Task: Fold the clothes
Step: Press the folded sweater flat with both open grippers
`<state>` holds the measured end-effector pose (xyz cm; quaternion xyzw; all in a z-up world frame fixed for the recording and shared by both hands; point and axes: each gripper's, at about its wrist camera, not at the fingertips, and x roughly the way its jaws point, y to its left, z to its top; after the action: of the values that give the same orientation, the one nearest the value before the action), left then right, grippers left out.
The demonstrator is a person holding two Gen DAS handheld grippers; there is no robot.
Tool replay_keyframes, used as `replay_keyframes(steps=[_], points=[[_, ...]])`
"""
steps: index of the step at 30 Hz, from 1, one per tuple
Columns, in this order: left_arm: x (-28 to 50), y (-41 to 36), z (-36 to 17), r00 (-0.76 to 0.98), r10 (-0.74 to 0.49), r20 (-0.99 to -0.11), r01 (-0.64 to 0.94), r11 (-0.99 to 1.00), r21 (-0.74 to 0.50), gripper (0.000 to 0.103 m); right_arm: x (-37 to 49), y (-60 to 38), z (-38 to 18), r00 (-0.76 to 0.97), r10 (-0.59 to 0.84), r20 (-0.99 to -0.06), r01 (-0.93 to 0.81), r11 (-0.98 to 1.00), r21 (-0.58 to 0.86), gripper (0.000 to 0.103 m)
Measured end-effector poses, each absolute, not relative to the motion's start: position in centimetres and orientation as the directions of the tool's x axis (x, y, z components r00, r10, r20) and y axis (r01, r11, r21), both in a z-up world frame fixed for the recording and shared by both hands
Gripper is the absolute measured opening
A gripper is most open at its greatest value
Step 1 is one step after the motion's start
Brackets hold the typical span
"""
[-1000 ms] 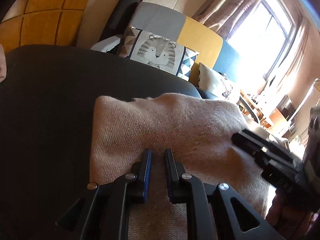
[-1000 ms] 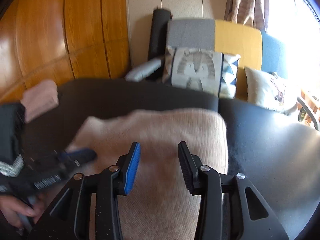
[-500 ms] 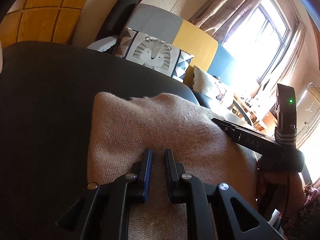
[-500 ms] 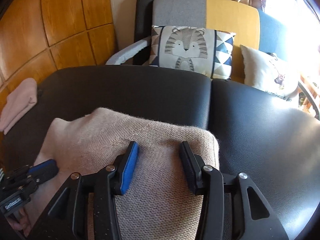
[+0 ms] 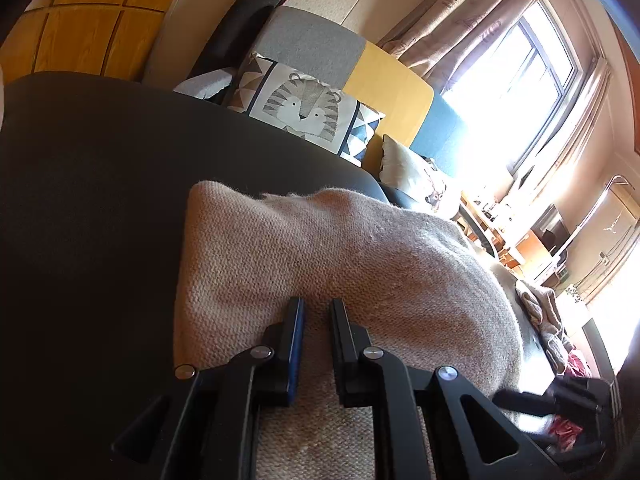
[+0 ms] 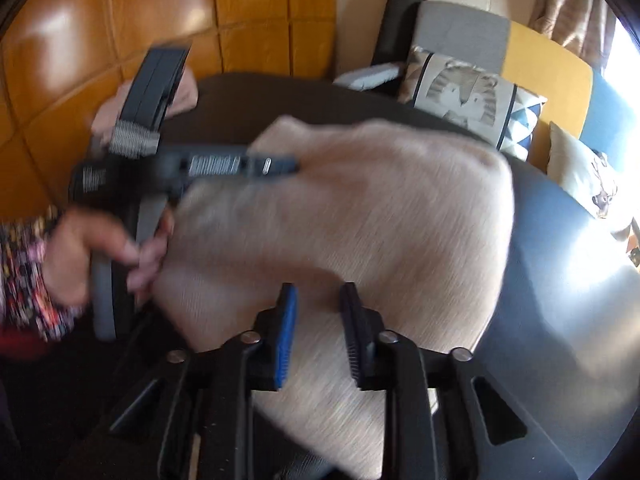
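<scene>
A folded beige knit sweater (image 5: 320, 256) lies on the black padded surface (image 5: 88, 200); it also shows, blurred, in the right wrist view (image 6: 360, 220). My left gripper (image 5: 316, 304) hovers over the sweater's near part with its jaws a narrow gap apart and nothing between them. It shows from the side in the right wrist view (image 6: 280, 166) at the sweater's left edge. My right gripper (image 6: 318, 292) is open over the sweater's near edge, holding nothing. Its dark body shows in the left wrist view at the lower right (image 5: 560, 400).
A folded pink garment (image 6: 184, 96) lies at the far left of the black surface. A sofa with a tiger cushion (image 5: 308, 108) stands behind. More clothes are piled at the right (image 5: 548, 316). Wooden wall panels (image 6: 120, 40) are at the left.
The right gripper has pulled back toward the sweater's near edge and swung to look left; its jaws have narrowed a little. The left gripper has stayed over the sweater.
</scene>
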<state>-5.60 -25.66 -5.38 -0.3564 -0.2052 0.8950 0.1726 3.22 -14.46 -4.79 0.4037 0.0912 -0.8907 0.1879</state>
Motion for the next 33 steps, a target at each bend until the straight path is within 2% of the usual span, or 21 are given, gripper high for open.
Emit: replay_keyframes(steps=[9,12,14,18,25,28,33], points=[[-5.6,-25.5,-5.5,-0.689,0.452,-0.567,-0.166,-0.859,-0.484,0.013,5.9,-13.4,-7.1,-0.641,-0.254,-0.724,0.333,-0.942,0.036,0.024],[-5.7,-25.6,-5.5,-0.686,0.46,-0.564,-0.167,-0.854,-0.494,0.013,6.2,-12.9,-6.2,-0.646,-0.305,-0.7,0.348,-0.934,0.085,0.024],[-5.6,-25.7,-5.5,-0.681,0.469,-0.561,-0.174,-0.849,-0.498,0.013,6.5,-11.3,-4.8,-0.688,-0.325,-0.648,0.318,-0.939,0.132,0.024],[-5.1,-25.9,-5.1,-0.682,0.479,-0.552,-0.19,-0.845,-0.5,0.013,4.5,-7.9,-3.4,-0.738,-0.255,-0.625,0.2,-0.967,0.158,0.024],[-4.0,-25.3,-4.6,-0.693,0.44,-0.571,-0.22,-0.883,-0.414,0.013,-0.2,-6.7,-3.7,-0.729,-0.227,-0.646,0.126,-0.972,0.199,0.024],[-4.2,-25.5,-4.8,-0.685,0.452,-0.571,-0.224,-0.877,-0.425,0.013,-1.4,-7.1,-4.6,-0.698,-0.188,-0.691,0.113,-0.982,0.152,0.024],[-4.4,-26.3,-5.2,-0.674,0.495,-0.548,-0.231,-0.846,-0.481,0.013,-1.2,-7.2,-4.2,-0.685,-0.166,-0.71,0.078,-0.985,0.154,0.024]])
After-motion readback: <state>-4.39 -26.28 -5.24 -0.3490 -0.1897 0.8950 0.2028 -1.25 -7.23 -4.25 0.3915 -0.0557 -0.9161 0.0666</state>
